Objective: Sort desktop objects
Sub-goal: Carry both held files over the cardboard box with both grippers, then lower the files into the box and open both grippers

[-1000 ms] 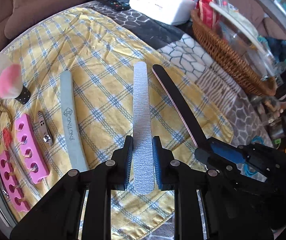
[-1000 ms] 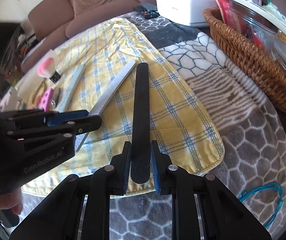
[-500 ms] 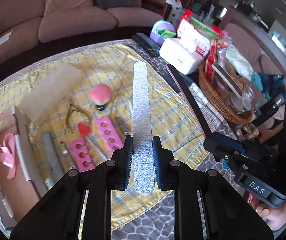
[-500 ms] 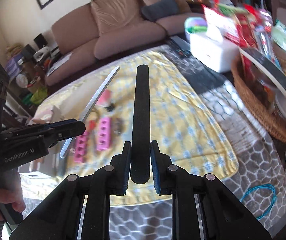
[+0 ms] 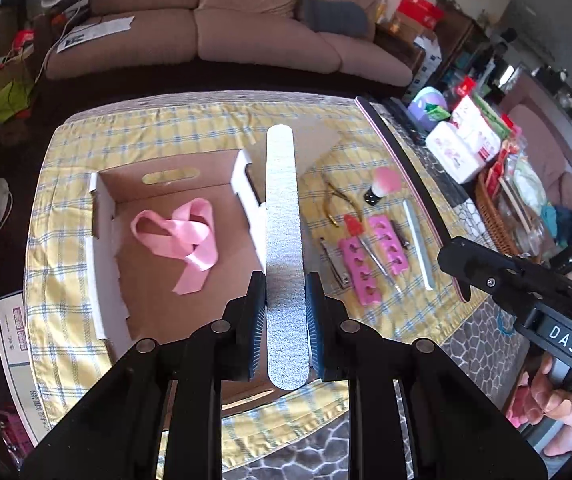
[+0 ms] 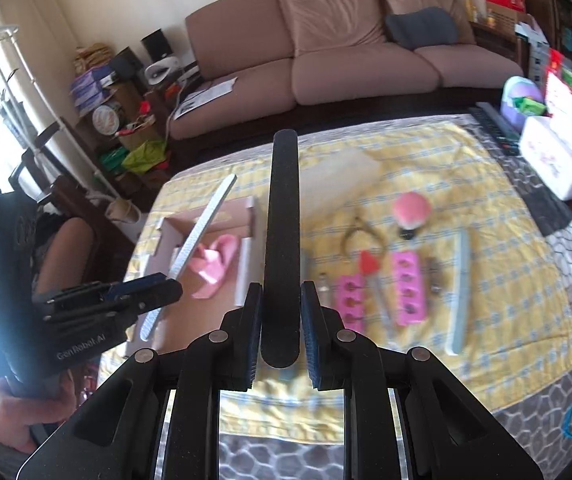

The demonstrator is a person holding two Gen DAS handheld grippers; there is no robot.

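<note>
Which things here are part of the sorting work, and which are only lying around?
Part of the job:
- grey nail file in the left gripper
- black nail file in the right gripper
- cardboard box with pink ribbon
- pink toe separators, brush, nippers

Lying about:
- wicker basket
- white tissue box
- sofa

Grey nail file [image 5: 282,240] held aloft over cardboard box [image 5: 102,248] (pink ribbon [image 5: 182,236] inside), black nail file [image 6: 282,240] likewise aloft

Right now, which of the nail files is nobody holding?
The pale curved nail file lying on the yellow cloth, right of the pink toe separators. The left gripper holds the grey file; the right gripper holds the black file.
</note>
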